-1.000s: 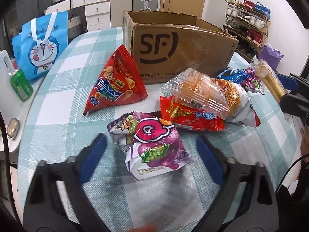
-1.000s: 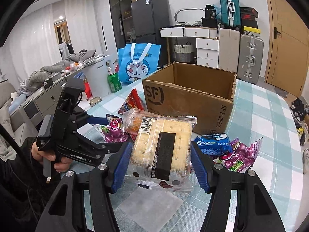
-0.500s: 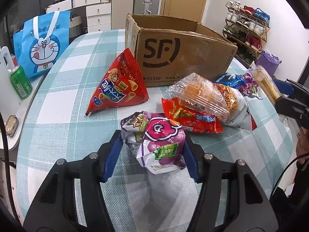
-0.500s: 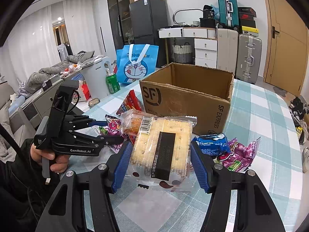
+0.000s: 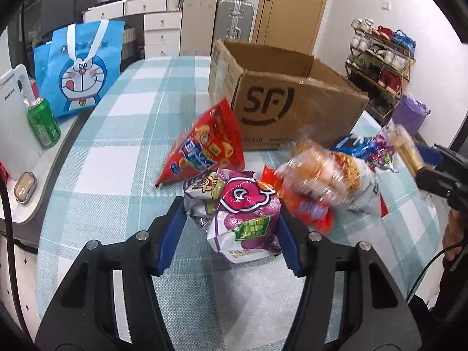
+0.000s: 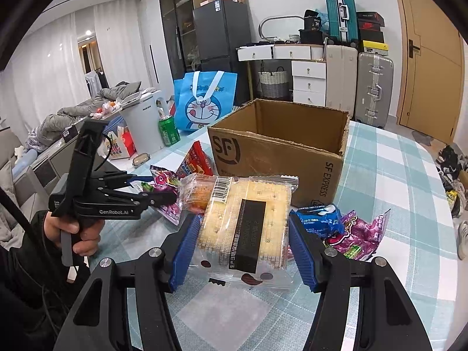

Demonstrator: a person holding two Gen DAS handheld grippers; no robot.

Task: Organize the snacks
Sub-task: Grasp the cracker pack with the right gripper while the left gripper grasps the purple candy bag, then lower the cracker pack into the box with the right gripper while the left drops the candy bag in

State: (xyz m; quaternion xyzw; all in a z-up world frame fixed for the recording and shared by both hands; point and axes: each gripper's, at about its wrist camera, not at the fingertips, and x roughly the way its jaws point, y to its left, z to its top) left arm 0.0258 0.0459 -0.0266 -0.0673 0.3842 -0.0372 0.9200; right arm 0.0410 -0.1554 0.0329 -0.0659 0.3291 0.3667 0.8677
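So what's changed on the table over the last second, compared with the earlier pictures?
The left gripper has just closed its jaws on the purple snack bag and begun lifting it off the checked tablecloth. The right gripper has kept its hold on the cracker pack, unmoved. The cardboard box and the red triangular bag lie as before.
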